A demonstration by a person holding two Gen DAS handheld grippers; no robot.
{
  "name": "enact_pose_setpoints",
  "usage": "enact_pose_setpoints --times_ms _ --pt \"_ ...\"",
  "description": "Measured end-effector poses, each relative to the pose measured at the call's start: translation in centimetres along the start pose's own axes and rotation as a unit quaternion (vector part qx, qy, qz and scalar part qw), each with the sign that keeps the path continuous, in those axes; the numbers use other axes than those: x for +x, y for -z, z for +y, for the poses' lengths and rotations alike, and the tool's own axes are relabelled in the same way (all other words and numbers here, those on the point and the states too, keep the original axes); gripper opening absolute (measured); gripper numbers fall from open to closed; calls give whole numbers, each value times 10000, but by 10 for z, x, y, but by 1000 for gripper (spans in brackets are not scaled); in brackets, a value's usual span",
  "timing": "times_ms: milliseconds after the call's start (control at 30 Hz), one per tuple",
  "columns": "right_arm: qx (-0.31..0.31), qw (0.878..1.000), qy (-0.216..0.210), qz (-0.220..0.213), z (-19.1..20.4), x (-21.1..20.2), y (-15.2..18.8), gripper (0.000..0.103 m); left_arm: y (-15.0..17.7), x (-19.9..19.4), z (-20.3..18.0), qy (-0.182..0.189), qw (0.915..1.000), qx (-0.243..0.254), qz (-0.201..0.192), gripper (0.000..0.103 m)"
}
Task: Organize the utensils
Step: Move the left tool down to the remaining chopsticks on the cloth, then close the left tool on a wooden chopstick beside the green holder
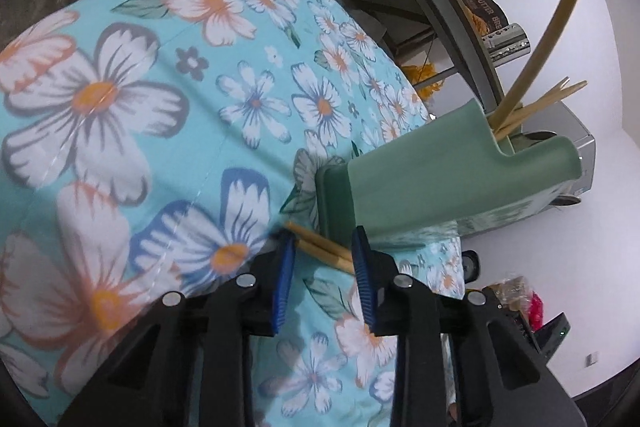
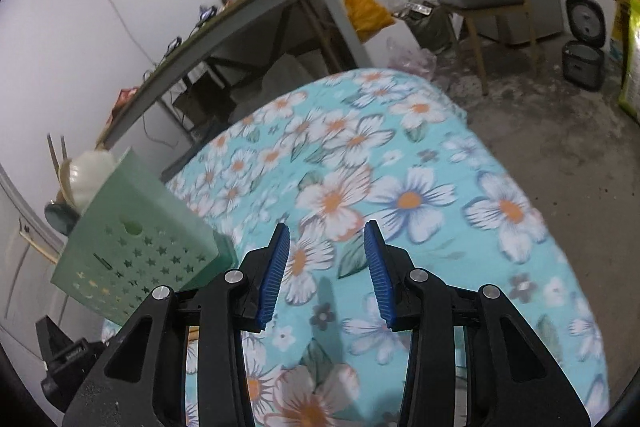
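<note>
- some chopsticks already stand in the green holder (image 1: 420,183) on the flowery cloth (image 1: 120,107).
- 2 chopsticks (image 1: 320,247) lie on the cloth just beside the holder; i think they still need putting in.
- left gripper (image 1: 325,259): jaws partly open with the 2 chopsticks between them; i cannot tell if the pads press yet.
- right gripper (image 2: 327,259): jaws open and empty above the cloth.

Left gripper (image 1: 325,251) angled downward, its blue pads (image 1: 285,279) parted; right gripper (image 2: 327,239) likewise tilted down, jaws apart and empty.
</note>
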State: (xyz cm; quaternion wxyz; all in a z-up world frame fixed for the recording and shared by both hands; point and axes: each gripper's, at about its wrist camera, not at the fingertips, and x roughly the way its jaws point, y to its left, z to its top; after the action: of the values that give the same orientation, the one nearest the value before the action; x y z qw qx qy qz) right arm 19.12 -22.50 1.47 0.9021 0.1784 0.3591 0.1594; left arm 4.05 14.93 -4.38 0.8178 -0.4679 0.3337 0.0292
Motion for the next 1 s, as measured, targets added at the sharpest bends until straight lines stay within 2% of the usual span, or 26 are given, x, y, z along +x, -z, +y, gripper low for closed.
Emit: enact_pose_setpoints --times_ms 67,133,233,400,667,800,1000 --pt "-32 10000 15 87 4 3 2 39 -1 1 1 22 10000 1 -68 25" --pt "-97 9999 46 105 6 4 4 39 0 1 3 -43 10000 1 -78 17" --pt "-107 9998 67 147 5 7 5 39 0 -4 13 175 9997 -151 -43 14" --pt "-24 9997 85 248 0 12 5 39 -4 -9 25 418 9984 -392 24 12" --pt "-150 9993 176 307 3 17 9 39 -14 -37 43 373 9979 -512 -123 11" --pt "-180 9991 213 327 4 19 10 39 -24 -52 53 369 9969 -612 -319 11" --pt "-286 9984 226 438 7 25 13 39 -44 -86 68 113 9942 -626 -868 10"
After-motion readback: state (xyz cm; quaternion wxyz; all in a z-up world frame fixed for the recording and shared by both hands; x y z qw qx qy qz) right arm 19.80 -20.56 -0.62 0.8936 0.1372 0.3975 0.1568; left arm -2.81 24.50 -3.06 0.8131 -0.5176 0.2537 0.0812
